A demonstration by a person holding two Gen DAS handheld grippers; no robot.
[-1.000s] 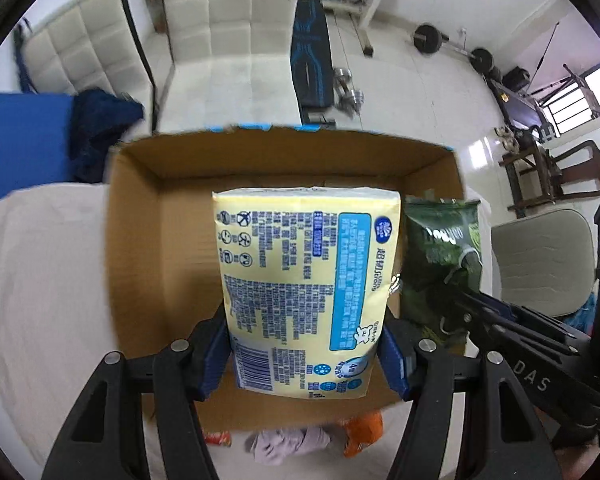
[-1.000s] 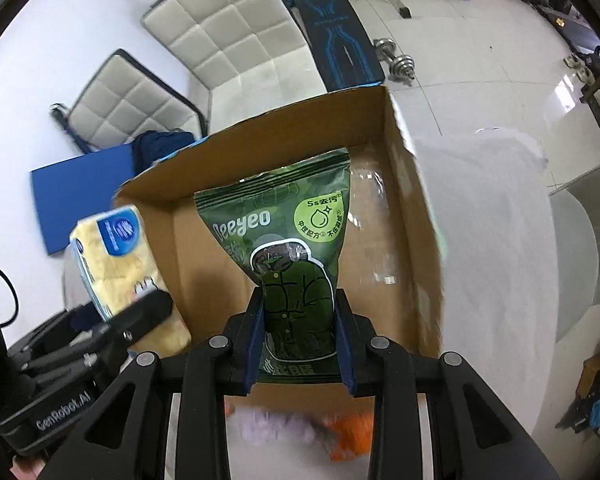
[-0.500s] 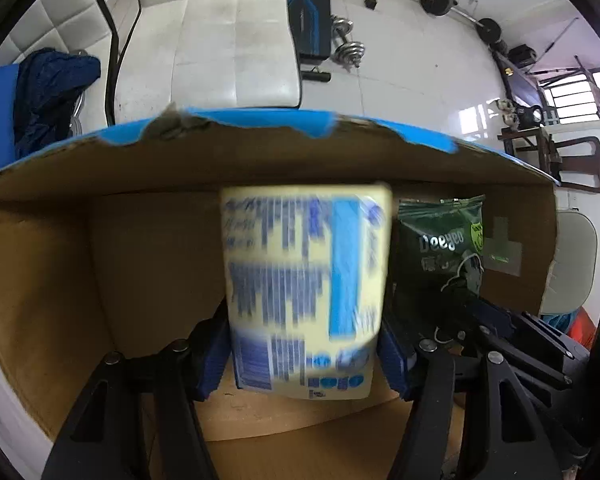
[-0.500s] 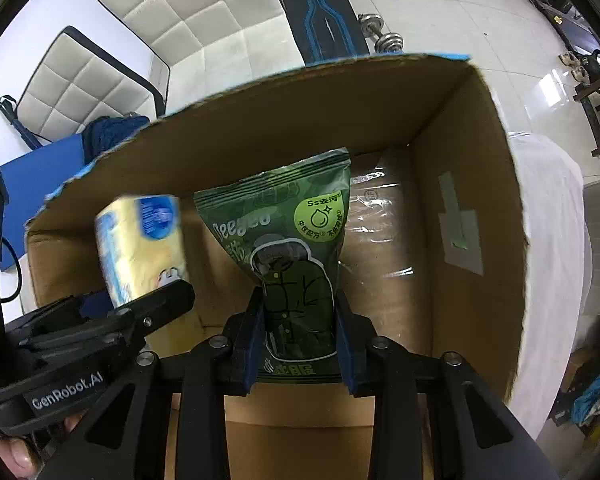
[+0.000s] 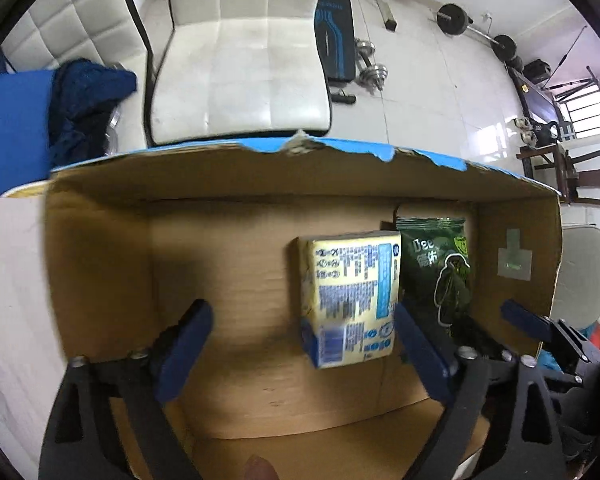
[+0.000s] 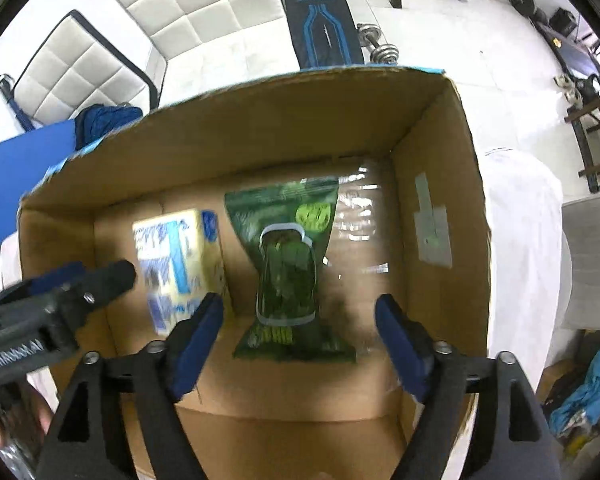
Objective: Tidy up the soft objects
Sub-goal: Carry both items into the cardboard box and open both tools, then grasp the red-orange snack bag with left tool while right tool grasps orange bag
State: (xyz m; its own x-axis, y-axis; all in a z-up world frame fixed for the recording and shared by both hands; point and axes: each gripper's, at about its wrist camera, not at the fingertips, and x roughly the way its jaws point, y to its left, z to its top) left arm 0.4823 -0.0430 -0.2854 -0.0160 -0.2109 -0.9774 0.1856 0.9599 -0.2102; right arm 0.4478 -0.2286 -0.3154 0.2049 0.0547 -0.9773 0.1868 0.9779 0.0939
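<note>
A yellow tissue pack point(image 5: 350, 296) with blue print lies on the floor of a cardboard box point(image 5: 100, 264), beside a green pouch point(image 5: 440, 276) to its right. My left gripper point(image 5: 300, 344) is open above the box floor, empty; the pack sits near its right finger. In the right wrist view the green pouch point(image 6: 288, 276) lies on the box floor between the fingers of my open right gripper point(image 6: 300, 332), which does not touch it. The yellow pack point(image 6: 180, 264) is to its left, partly behind the left gripper's finger point(image 6: 92, 280). The box's right wall point(image 6: 440, 200) is close.
The box stands on a white-covered table point(image 5: 12, 300). Beyond it are white padded chairs point(image 5: 240, 48), a blue mat with a dark blue cloth point(image 5: 84, 100), and a weight bench with dumbbells point(image 5: 340, 28) on the tiled floor. A grey chair point(image 5: 584, 276) stands at right.
Both grippers moved into the box and opened. The yellow pack and the green pouch were let go and now lie on the box floor.
</note>
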